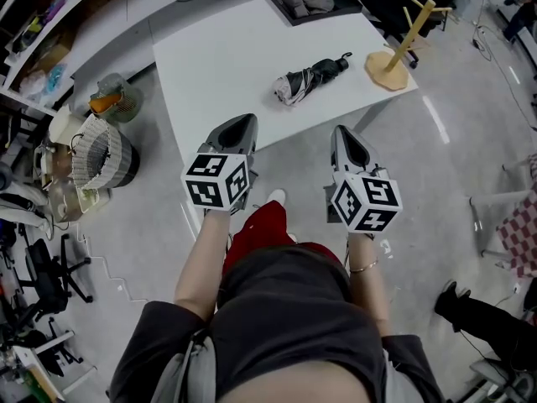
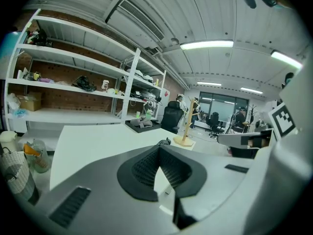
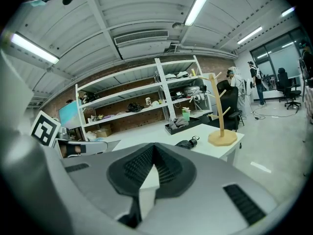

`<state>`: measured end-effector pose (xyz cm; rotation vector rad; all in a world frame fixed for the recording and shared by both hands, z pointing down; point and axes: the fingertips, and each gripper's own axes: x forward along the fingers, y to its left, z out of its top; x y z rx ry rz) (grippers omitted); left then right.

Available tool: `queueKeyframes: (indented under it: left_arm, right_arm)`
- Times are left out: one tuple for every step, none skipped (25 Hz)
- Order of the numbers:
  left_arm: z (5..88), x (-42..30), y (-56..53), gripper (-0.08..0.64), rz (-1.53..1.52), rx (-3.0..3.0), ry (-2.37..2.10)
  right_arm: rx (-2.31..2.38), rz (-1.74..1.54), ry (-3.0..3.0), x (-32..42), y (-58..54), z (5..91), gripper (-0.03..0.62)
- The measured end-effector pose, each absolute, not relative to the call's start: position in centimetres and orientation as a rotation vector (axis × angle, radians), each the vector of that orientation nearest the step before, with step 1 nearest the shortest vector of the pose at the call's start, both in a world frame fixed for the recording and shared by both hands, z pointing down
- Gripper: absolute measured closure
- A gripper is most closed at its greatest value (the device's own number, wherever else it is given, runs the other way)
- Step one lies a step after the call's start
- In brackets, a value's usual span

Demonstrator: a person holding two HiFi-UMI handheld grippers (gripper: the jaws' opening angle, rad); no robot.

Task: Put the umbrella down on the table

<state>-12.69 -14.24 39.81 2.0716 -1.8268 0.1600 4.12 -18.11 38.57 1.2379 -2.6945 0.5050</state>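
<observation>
A folded black umbrella [image 1: 310, 78] lies on its side on the white table [image 1: 218, 57], right of centre in the upper half of the head view, with its handle toward the upper right. It rests near the table's right corner, where a wooden peg stand [image 1: 394, 57] rises from a round base. The two are close but apart.

The left gripper [image 1: 242, 122] and the right gripper [image 1: 344, 133] hover side by side at the table's near edge, in the middle of the frame, well short of the umbrella. Both carry nothing: each gripper's own view shows its ribbed pads pressed together at the tips, with only the white tabletop visible behind them.

A black tray [image 1: 289, 7] holding grey cloth sits at the table's far end, at the top of the frame. A wicker basket [image 1: 101, 154] stands on the floor at left (among other clutter beside the shelving).
</observation>
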Motion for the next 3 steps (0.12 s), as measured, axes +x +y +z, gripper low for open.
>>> queueKeyframes:
  left_arm:
    - [39.77,-12.65,-13.96,0.548,0.16,2.072,-1.828]
    - [39.74,-12.61,-13.71,0.548,0.161,2.073,-1.83]
    - [39.71,-12.56,-13.47,0.548,0.162,2.075,-1.831]
  right_arm:
    - [1.236,0.504,-2.697,4.1,-17.86,38.51,0.574]
    - [1.235,0.503,-2.7,4.1,-17.64,38.46,0.574]
    - [1.234,0.502,-2.703,4.09,-17.42,38.41,0.574]
